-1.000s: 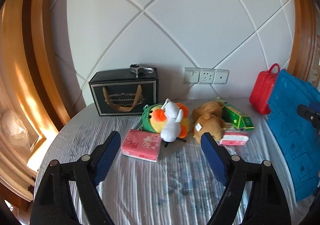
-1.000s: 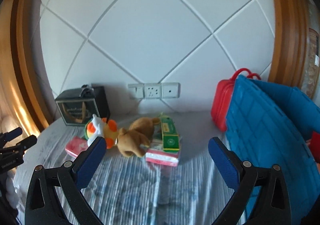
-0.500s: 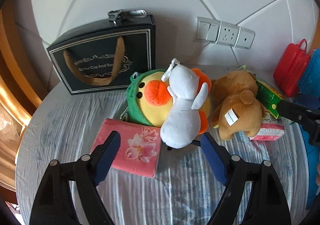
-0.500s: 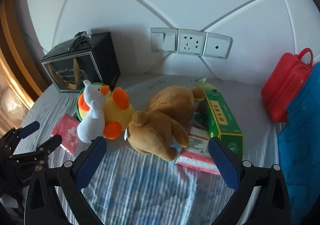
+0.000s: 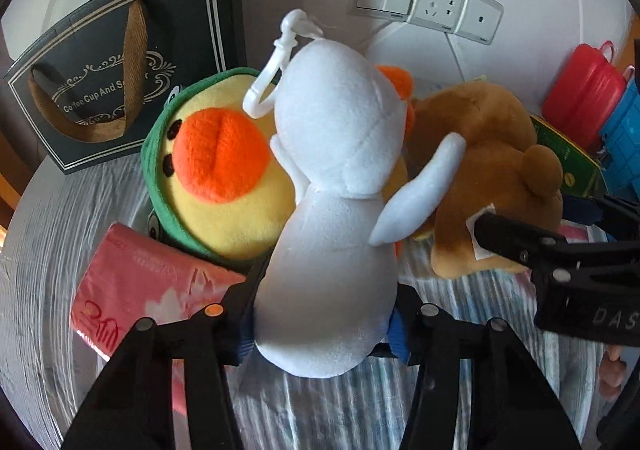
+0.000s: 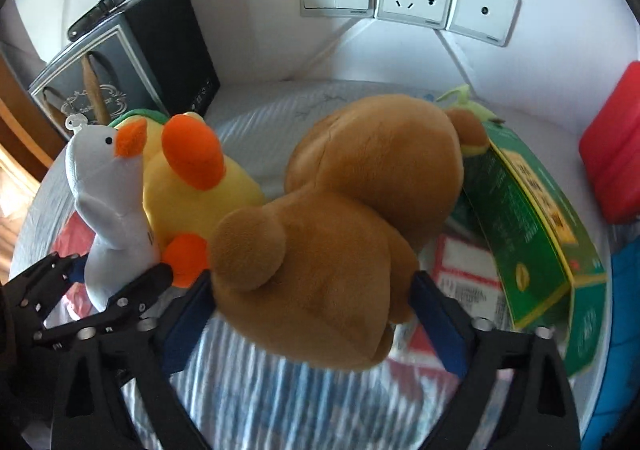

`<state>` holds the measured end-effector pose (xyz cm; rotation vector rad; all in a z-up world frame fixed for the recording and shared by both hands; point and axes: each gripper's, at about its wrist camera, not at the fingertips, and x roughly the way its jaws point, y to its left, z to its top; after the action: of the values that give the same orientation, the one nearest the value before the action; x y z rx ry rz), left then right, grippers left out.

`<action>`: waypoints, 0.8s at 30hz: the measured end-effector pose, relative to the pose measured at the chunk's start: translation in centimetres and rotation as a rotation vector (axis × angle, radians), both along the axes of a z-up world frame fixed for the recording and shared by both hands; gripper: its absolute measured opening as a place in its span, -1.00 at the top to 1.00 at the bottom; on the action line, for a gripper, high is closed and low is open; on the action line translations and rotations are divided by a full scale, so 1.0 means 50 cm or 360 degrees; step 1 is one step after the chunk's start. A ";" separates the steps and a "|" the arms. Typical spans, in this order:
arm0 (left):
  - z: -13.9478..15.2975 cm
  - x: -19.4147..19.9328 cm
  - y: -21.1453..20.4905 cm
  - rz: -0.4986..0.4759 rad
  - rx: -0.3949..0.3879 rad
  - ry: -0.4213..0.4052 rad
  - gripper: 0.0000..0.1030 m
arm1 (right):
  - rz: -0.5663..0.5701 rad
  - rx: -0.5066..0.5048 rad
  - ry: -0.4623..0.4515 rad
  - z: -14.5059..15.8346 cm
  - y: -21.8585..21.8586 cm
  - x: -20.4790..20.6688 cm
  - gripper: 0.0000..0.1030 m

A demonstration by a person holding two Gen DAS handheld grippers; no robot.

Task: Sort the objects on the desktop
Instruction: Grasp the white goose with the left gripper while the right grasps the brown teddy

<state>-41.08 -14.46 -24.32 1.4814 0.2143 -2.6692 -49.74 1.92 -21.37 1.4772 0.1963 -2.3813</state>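
Note:
A white goose plush with a plastic clip stands upright against a yellow duck plush in a green hood. My left gripper is shut on the goose's body, and both also show in the right wrist view, goose and left gripper. A brown bear plush lies on the table between the blue pads of my right gripper. Its jaws are closing, and both pads touch the bear's sides. The right gripper reaches in from the right in the left wrist view.
A pink tissue pack lies left of the duck. A green box rests on a red-white packet right of the bear. A black gift bag stands at the back left, a red case and blue crate at the right.
Both grippers came down and forward onto the toys. The left jaws closed on the white goose. The right jaws narrowed around the brown bear.

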 end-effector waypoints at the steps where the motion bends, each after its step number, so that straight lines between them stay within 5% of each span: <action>1: 0.003 0.022 0.009 -0.0016 0.0003 0.0008 0.01 | -0.0001 0.0001 -0.0010 0.003 0.004 0.015 -0.44; 2: 0.008 0.050 0.020 -0.0034 -0.0004 0.0017 0.01 | 0.0010 -0.0011 -0.0014 0.009 0.009 0.034 -0.29; 12: 0.034 0.325 0.044 0.0052 -0.0035 -0.0028 0.01 | 0.0051 -0.0091 -0.0088 0.019 0.080 0.311 -0.28; 20: 0.007 0.426 0.036 0.0145 0.0034 -0.0167 0.01 | 0.0095 -0.0139 -0.0203 0.014 0.103 0.444 -0.29; 24: 0.023 0.426 0.043 0.0152 0.0047 -0.0129 0.01 | 0.0031 -0.0195 -0.0144 0.054 0.135 0.463 -0.50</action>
<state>-19.78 -12.29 -23.18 1.5427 0.3119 -2.5371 -26.60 8.69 -18.65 1.5149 0.0422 -2.2623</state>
